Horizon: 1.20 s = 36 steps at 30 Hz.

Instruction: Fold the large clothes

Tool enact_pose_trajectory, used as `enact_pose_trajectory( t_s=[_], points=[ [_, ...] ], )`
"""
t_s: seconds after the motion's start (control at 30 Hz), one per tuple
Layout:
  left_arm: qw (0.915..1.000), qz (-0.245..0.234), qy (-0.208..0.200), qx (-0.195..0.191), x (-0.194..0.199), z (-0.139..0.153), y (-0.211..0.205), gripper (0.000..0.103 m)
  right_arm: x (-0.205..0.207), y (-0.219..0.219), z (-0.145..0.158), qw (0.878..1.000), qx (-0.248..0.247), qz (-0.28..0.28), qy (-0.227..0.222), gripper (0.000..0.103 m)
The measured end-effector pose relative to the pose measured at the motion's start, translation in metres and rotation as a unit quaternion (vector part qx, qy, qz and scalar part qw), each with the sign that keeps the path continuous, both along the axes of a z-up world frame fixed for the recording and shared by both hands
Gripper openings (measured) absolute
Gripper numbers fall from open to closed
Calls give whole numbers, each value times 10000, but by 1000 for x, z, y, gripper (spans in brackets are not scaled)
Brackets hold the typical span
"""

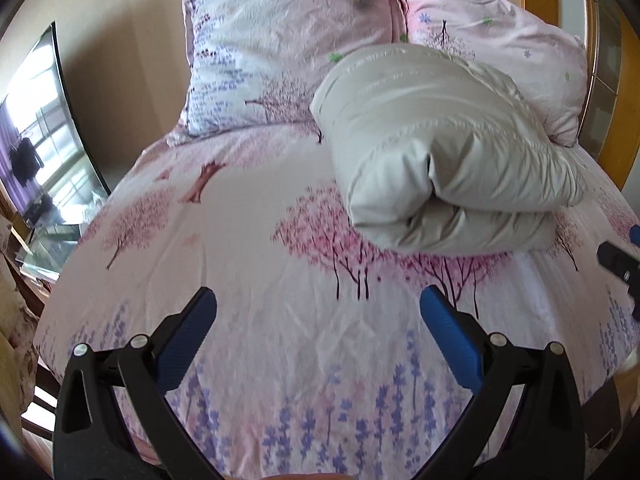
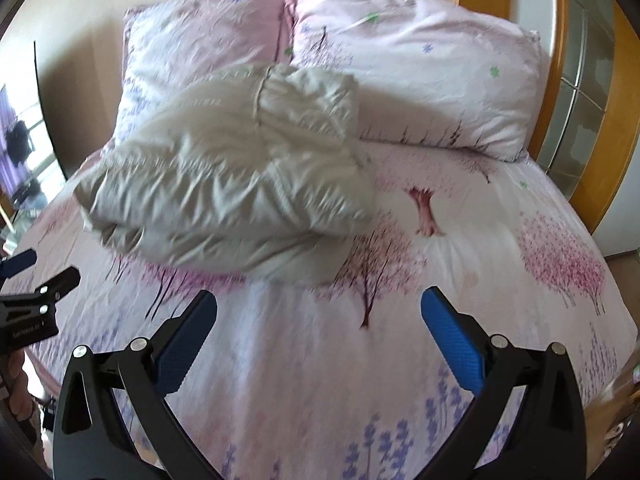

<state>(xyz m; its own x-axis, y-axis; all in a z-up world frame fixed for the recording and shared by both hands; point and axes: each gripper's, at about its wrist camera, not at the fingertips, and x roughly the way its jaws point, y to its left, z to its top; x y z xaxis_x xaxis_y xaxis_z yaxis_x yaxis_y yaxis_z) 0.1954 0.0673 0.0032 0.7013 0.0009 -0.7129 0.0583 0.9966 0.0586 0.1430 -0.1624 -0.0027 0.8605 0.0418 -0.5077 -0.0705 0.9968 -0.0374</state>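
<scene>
Clearly, jacket: the pale puffy jacket (image 1: 444,168) lies folded into a thick bundle on the bed (image 1: 248,280), just before the pillows (image 1: 288,40), where the flat spread supports its bulk.
Left hand-held gripper (image 1: 318,304): jaws wide apart, empty, hovering short of the bundle.
Right hand-held gripper (image 2: 318,304): likewise spread, nothing held.
Judgement: folding looks nearly finished.

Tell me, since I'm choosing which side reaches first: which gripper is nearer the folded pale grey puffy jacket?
Right, though only narrowly. The jacket lies just ahead-left of the right gripper; the left gripper sits back, with the jacket ahead-right. Both are open and apart from it.
</scene>
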Motion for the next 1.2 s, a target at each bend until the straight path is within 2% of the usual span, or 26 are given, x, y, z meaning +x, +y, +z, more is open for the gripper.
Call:
enact_pose_trajectory(
  t_s=[0.37, 0.8, 1.2],
  points=[
    [9989, -198, 395, 165, -2, -10, -10, 101, 0, 8, -20, 9982, -162, -3, 585, 102],
    [9970, -248, 715, 179, 4, -21, -12, 101, 3, 7, -27, 9963, -252, -86, 818, 102],
    [9962, -262, 815, 188, 8, -27, -9, 101, 7, 7, -31, 9954, -317, -83, 898, 102]
  ],
)
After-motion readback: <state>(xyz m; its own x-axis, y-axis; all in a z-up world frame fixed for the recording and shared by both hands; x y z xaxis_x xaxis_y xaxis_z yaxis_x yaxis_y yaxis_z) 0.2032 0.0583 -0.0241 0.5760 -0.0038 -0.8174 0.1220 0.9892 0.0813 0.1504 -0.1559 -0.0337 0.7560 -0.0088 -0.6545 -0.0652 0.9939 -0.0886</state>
